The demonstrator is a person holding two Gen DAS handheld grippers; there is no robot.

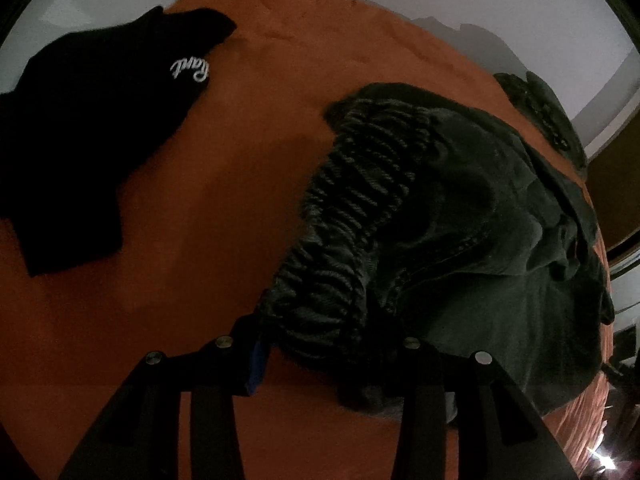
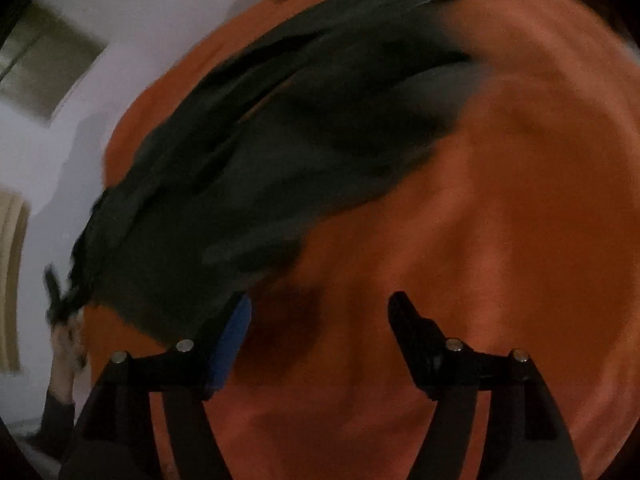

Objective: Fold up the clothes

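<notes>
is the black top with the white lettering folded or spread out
Folded, it seems: the black top lies as a compact block with straight edges on the orange cover, lettering on top, no sleeves spread out. Its left part is cut off by the frame.

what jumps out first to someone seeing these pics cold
The orange bedcover fills both views. In the left wrist view, a dark green garment with a ribbed elastic waistband is bunched between the left gripper's fingers, and a black garment with white script lettering lies at the far left. In the blurred right wrist view, the right gripper stands open over bare cover beside the green cloth.
</notes>
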